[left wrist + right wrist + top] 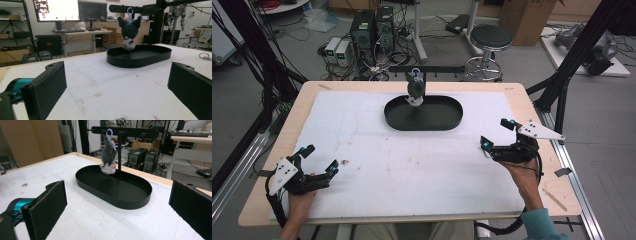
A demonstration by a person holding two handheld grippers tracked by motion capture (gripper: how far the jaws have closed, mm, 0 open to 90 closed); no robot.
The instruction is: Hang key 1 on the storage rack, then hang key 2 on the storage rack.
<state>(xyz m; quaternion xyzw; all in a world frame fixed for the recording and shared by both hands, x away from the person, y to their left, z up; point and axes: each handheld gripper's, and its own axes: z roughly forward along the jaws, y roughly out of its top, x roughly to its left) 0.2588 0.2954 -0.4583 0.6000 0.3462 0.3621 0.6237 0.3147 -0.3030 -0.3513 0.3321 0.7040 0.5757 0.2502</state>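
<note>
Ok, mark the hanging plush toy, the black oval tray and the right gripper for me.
plush toy (108, 153): right gripper view, on its grey body.
black oval tray (398, 122): high view, on its near left rim.
right gripper (496, 134): high view, midway between its open fingertips.

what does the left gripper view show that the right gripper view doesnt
Left gripper view alone: the two monitors on a desk behind the table, and a small metal ring lying on the white mat at the right edge.

Right gripper view alone: the upright post of the hanging stand rising from the tray, and two computer towers on the floor.

Both: the black oval tray, the dark plush toy hanging over it from a purple clip, the white mat, and each gripper's own black jaws standing wide apart, holding nothing.
</note>
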